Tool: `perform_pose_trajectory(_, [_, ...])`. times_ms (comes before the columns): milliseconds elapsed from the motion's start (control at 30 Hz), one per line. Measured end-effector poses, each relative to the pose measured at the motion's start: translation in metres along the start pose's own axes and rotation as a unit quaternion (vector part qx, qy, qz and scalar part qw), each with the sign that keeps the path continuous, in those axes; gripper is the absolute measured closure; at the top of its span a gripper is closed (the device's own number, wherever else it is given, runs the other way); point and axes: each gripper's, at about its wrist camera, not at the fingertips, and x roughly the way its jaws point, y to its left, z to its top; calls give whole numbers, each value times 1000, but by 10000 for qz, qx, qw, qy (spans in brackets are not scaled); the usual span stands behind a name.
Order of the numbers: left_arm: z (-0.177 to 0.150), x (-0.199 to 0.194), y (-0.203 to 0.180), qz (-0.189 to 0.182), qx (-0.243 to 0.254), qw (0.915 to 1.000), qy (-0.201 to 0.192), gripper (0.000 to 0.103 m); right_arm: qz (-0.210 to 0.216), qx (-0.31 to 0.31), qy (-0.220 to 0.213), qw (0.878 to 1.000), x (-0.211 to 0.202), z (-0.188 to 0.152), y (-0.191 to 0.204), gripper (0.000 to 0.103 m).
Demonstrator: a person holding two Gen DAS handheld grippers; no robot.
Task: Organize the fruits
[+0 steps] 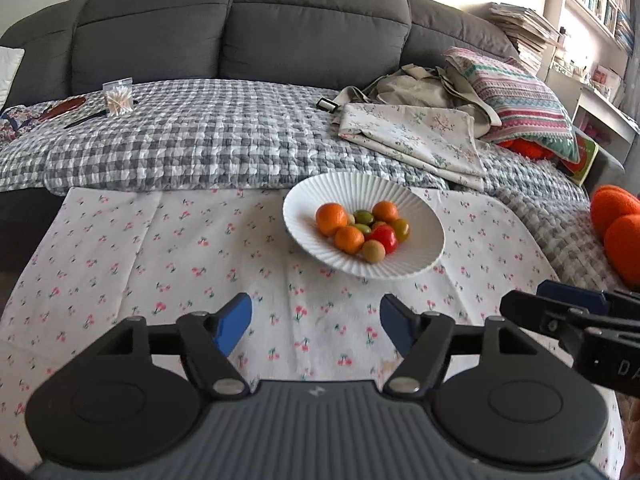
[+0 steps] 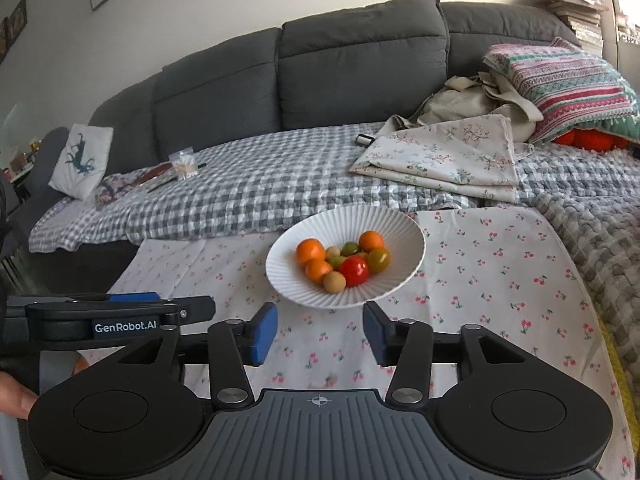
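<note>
A grey sofa [image 1: 240, 20] fills the upper part of both views, with a checked blanket [image 1: 200, 140] spread below it. Folded cloths [image 1: 412, 136] and a striped pillow [image 1: 516, 92] are seen at the upper right. A cherry-print cloth [image 1: 160, 240] covers the table across the lower middle of each frame.

A ribbed white bowl [image 1: 384, 188] is set on the cloth, right of centre in the left view and centred in the right view. All the fruit [image 2: 344, 260] in sight is gathered inside it: three oranges, one red piece, several greenish ones and a tan one at the near rim. None is seen loose on the cloth. This fits either a sorted bowl or a mixed one waiting to be sorted.

The left claw [image 1: 316, 324] is held wide and empty, low in the frame, short of the bowl. The right claw [image 2: 320, 328] is likewise spread and empty, just before the bowl's near rim.

Risks can be judged as follows. The bowl is shallow and flared, so its rim could be tipped by a downward push. The round fruit is packed touching, so neighbours could be nudged out and rolled off the cloth. The claws are close together, so a collision is possible.
</note>
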Motion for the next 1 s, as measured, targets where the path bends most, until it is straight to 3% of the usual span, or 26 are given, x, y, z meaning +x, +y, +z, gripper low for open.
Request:
perform_pose_trajectory(167, [-14, -15, 4, 80, -36, 10000, -3, 26, -151, -120, -26, 9998, -16, -16, 14, 39])
perform_pose_trajectory(300, [-22, -21, 6, 222, 48, 9997, -53, 20, -400, -116, -56, 9991, -24, -27, 24, 13])
perform_pose_trajectory(400, [-24, -23, 7, 305, 96, 9995, -87, 14, -514, -152, -39, 9986, -25, -35, 30, 6])
perform_pose_trajectory(1000, [-26, -21, 11, 468, 77, 9988, -102, 1, -853, -129, 12, 9963, -13, -41, 33, 0])
